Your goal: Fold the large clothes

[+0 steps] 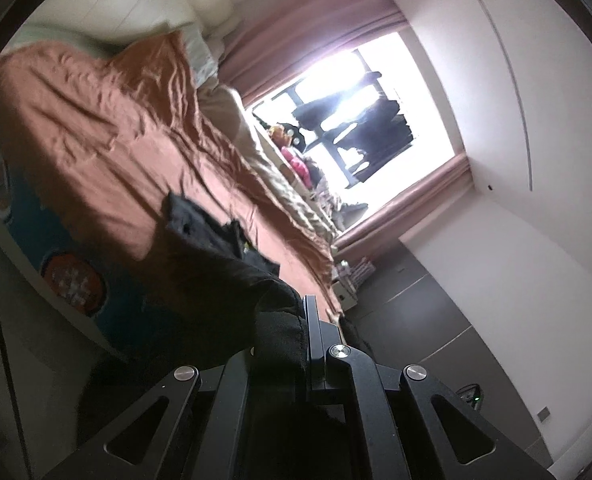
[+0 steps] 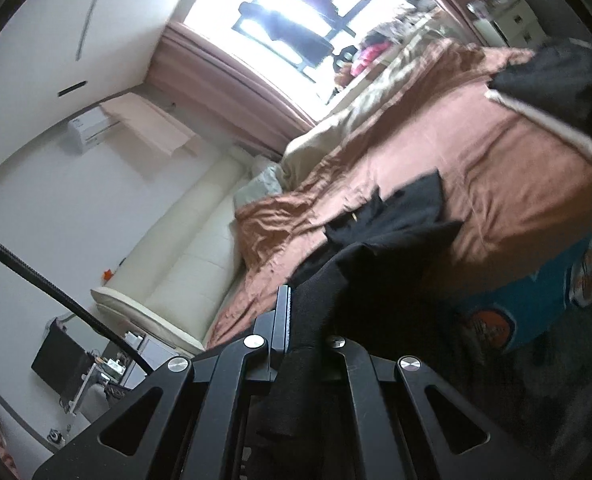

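Both tools were clenched on a black garment (image 1: 232,264) held over the bed (image 1: 96,128), which was spread with a rumpled rust-coloured cover. In the left wrist view, the left tool (image 1: 309,320) had its jaws closed on a bunched fold of the dark cloth, and the rest of the piece trailed away from it across the bed's near half. In the right wrist view, the right tool (image 2: 286,308) gripped another part of the same black garment (image 2: 391,220), whose loose end lay crumpled on the bed cover (a second dark item with a pale edge (image 2: 555,88) sat further along the bed, towards its foot). Beyond the bed, a bright window (image 2: 296,12) framed by pink curtains (image 2: 224,80) washed out the far wall; a cream headboard (image 2: 184,248) stood at the bed's head.
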A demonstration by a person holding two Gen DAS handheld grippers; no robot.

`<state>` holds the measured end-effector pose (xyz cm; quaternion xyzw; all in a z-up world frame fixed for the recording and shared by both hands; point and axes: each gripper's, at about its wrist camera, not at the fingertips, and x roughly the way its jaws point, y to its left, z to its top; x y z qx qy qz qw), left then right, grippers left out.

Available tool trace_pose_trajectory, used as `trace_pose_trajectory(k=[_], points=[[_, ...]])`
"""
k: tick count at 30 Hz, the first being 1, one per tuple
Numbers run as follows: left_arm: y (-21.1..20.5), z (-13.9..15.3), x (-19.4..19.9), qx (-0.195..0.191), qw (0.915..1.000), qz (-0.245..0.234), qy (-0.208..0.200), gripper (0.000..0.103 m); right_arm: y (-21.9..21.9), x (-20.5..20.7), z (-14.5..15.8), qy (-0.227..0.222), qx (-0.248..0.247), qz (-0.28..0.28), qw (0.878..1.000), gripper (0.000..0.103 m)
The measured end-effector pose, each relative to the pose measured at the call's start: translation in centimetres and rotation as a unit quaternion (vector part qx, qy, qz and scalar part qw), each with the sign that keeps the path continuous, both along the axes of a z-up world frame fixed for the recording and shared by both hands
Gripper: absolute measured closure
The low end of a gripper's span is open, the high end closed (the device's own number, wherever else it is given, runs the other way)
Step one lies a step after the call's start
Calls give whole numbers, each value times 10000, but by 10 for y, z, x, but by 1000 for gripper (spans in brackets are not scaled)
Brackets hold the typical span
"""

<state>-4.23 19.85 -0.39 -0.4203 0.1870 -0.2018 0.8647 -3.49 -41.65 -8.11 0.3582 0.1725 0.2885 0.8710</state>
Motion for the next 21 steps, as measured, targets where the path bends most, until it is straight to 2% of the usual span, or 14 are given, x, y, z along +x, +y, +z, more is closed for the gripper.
trace_pose_trajectory(k=[6,11,15,21], points=[[1,37,31,204,9996,48,-205,101,-6,35,26,-176,20,-25,9998,103],[-5,67,82,330,9988,35,-357,101,-10,81,47,-236,-44,-244,9994,103],[-10,86,123,420,9983,12,-414,101,3,110,57,-292,-169,-317,9989,103],[-7,92,198,585,9979,105,-258,101,10,186,71,-102,-254,-361,9990,103]])
